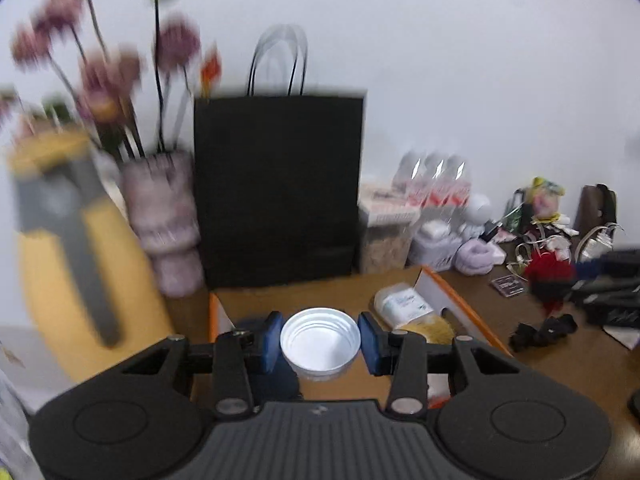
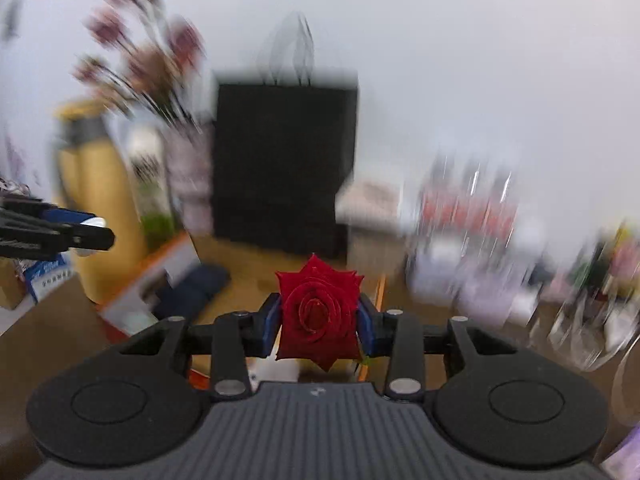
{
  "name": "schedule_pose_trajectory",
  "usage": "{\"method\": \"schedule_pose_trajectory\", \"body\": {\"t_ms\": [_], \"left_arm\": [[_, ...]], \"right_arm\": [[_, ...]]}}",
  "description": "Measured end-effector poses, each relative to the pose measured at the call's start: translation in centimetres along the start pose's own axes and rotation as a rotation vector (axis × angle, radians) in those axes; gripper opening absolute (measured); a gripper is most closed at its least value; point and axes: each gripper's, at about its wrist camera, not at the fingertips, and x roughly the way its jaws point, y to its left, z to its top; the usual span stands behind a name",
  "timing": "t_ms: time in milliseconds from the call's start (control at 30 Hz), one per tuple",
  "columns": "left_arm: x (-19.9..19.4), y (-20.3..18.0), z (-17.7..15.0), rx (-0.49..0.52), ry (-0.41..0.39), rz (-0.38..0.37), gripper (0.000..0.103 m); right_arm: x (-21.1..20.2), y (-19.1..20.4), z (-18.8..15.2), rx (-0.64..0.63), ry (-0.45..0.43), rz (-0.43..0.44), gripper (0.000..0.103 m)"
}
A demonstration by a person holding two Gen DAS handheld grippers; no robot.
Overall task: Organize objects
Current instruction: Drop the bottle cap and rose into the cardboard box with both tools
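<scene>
My left gripper [image 1: 319, 344] is shut on a white screw lid [image 1: 319, 342], its open side facing the camera, held above an open cardboard box [image 1: 320, 296] with orange edges. My right gripper [image 2: 319, 318] is shut on a red rose [image 2: 318, 312], held above the same box [image 2: 256, 280]. The right gripper with the rose also shows at the right of the left wrist view [image 1: 550, 276]. The left gripper shows at the left edge of the right wrist view [image 2: 92, 230]. The right wrist view is blurred.
A black paper bag [image 1: 278, 184] stands behind the box. A yellow jug [image 1: 80, 248] and a vase of pink flowers [image 1: 164, 216] stand left. A packet [image 1: 404, 306] and a dark cloth [image 2: 192, 290] lie in the box. Bottles, a purple item and clutter crowd the right.
</scene>
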Motion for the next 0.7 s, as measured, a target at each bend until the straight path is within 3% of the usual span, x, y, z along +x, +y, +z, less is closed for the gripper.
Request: {"method": "schedule_pose_trajectory", "body": {"t_ms": [133, 200, 233, 267, 367, 500, 700], "left_arm": [[7.0, 0.6, -1.3, -0.030, 0.122, -0.006, 0.040], [8.9, 0.7, -2.5, -0.025, 0.158, 0.007, 0.043], [9.6, 0.8, -3.1, -0.022, 0.180, -0.006, 0.055], [10.0, 0.9, -3.7, -0.017, 0.202, -0.023, 0.060], [10.4, 1.4, -4.9, -0.006, 0.219, -0.005, 0.063], [9.2, 2.5, -4.6, -0.033, 0.180, 0.012, 0.071], [9.2, 2.9, -5.4, 0.001, 0.088, 0.192, 0.079]], "right_arm": [[8.0, -0.2, -1.9, 0.048, 0.186, -0.027, 0.042], [10.0, 0.2, -3.3, 0.045, 0.234, -0.055, 0.054], [10.6, 0.2, -3.8, 0.046, 0.236, -0.053, 0.059], [10.9, 0.5, -3.9, 0.053, 0.227, -0.031, 0.067], [10.9, -0.1, -3.6, 0.094, 0.205, -0.008, 0.070], [9.4, -1.2, -1.9, 0.113, 0.137, -0.014, 0.079], [8.2, -1.2, -2.1, 0.114, 0.111, 0.007, 0.077]]}}
